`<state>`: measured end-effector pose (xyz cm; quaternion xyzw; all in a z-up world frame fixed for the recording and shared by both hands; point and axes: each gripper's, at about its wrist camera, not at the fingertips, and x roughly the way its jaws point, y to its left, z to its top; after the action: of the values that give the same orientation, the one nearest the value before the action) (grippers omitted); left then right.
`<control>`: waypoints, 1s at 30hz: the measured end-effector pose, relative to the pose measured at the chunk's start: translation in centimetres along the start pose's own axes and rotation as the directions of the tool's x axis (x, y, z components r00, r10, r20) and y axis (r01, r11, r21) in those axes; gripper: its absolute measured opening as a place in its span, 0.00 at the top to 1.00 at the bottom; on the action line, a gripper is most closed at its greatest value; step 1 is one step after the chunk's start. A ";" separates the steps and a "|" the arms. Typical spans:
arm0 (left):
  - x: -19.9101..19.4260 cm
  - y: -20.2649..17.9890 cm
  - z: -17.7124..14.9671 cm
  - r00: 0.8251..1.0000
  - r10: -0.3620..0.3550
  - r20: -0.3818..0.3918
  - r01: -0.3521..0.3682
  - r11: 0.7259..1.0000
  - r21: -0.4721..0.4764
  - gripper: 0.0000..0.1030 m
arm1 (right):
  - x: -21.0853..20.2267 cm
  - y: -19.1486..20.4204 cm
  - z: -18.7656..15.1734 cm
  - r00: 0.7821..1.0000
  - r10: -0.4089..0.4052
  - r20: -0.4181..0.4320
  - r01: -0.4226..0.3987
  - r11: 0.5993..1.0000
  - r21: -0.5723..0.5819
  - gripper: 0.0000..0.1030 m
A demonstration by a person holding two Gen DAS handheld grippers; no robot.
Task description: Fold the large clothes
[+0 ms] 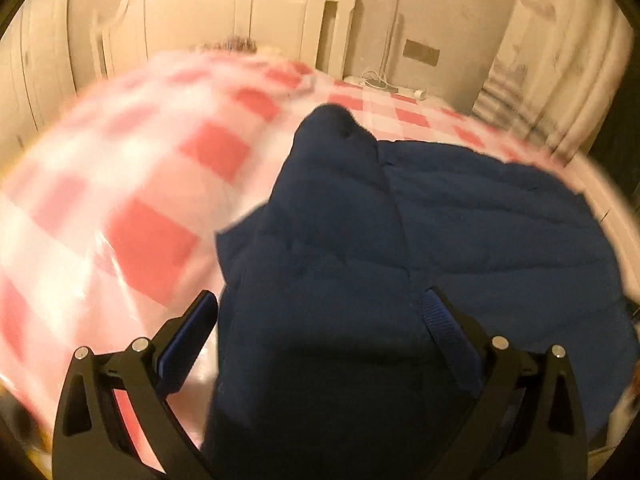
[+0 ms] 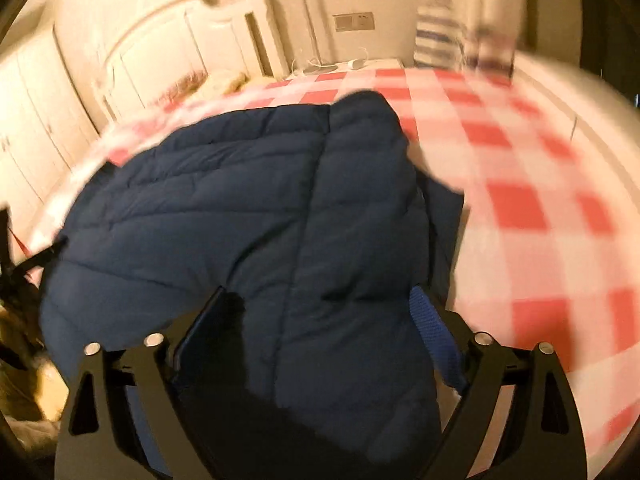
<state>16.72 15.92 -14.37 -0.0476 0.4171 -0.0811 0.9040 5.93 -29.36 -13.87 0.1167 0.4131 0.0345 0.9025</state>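
A dark navy quilted jacket [image 1: 460,216] lies on a red-and-white checked bed cover [image 1: 132,184]. In the left wrist view my left gripper [image 1: 320,304] is open, its blue-padded fingers spread wide, with a folded sleeve or side part of the jacket bulging between them. In the right wrist view the same jacket [image 2: 224,200] fills the middle. My right gripper [image 2: 320,296] is also open, its fingers astride a puffy fold of the jacket. The jacket's near edge is hidden under both grippers. Both views are motion-blurred.
A white headboard [image 1: 224,16] and bedpost [image 1: 350,8] stand at the far end of the bed. A white power strip with cables [image 1: 380,82] lies at the far bed corner. White cupboards [image 2: 36,112] line the left wall. Curtains [image 1: 560,40] hang at right.
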 end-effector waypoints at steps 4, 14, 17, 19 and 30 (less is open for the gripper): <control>-1.5 -1.4 -0.2 0.992 0.115 0.054 -0.117 0.992 0.040 0.03 | -0.8 1.4 0.3 0.994 -0.105 0.016 0.105 0.994 -0.014 0.12; -6.5 -13.7 -6.0 0.990 -0.054 0.133 0.010 0.951 0.309 0.04 | -4.5 14.7 -5.3 0.989 0.034 0.142 0.018 0.934 -0.356 0.12; -4.0 -16.1 -7.9 0.992 0.031 0.120 -0.074 0.927 0.368 0.02 | -1.7 17.0 -7.1 0.994 -0.031 0.106 0.076 0.891 -0.447 0.11; -3.4 -16.2 -8.2 0.991 0.036 0.131 -0.084 0.918 0.387 0.02 | -1.1 16.8 -7.5 0.993 -0.036 0.115 0.086 0.880 -0.467 0.10; -3.2 -15.2 -8.3 0.995 -0.009 0.098 -0.028 0.928 0.370 0.02 | -3.6 9.8 -5.6 0.980 -0.116 0.164 0.152 0.963 -0.223 0.10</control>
<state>6.71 1.39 -14.99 0.1222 0.3496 -0.1518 0.9164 -0.30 -19.36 -12.44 -0.0169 0.3443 0.0130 0.9386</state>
